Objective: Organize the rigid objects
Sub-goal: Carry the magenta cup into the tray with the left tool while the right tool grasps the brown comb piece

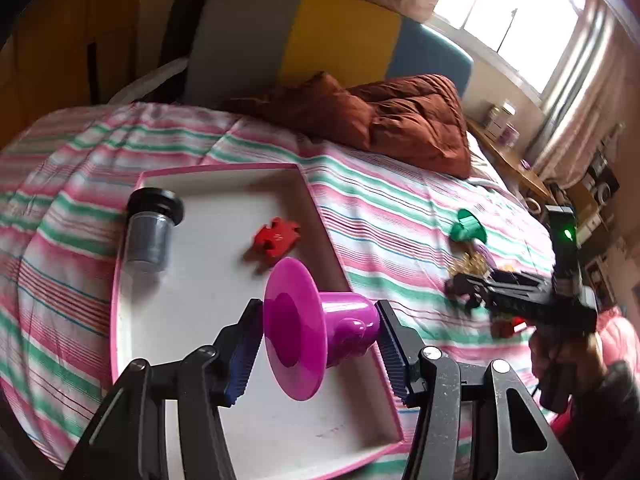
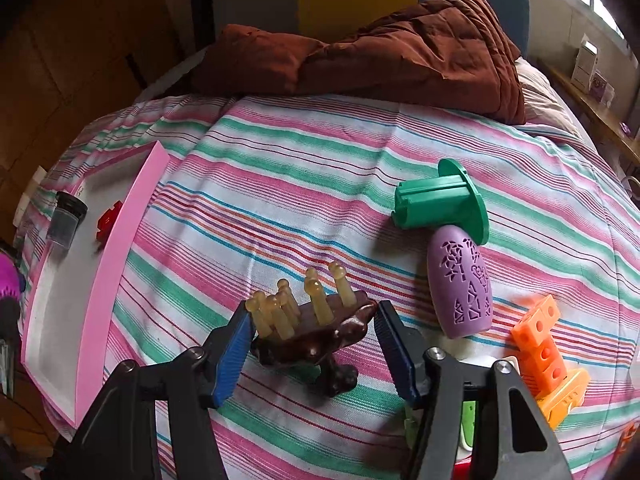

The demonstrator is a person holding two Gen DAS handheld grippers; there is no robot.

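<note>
— Striped bedspread [image 2: 280,152] everywhere; what do the tongs hold?
— Left gripper [image 1: 320,344] clamps a magenta funnel-shaped toy [image 1: 308,324] above the pink-rimmed tray [image 1: 224,168]. Right gripper [image 2: 312,340] brackets a brown pegged brush [image 2: 316,332], fingers [image 2: 230,354] touching it.
— Beyond the tray?
— Green spool [image 2: 436,204] and purple bottle [image 2: 460,284], well right of it.

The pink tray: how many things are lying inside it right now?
2. A black-capped jar lies on its side by the pink tray's far left wall, and a red puzzle piece sits mid-tray. The magenta piece is held above it in the left fingers.
</note>
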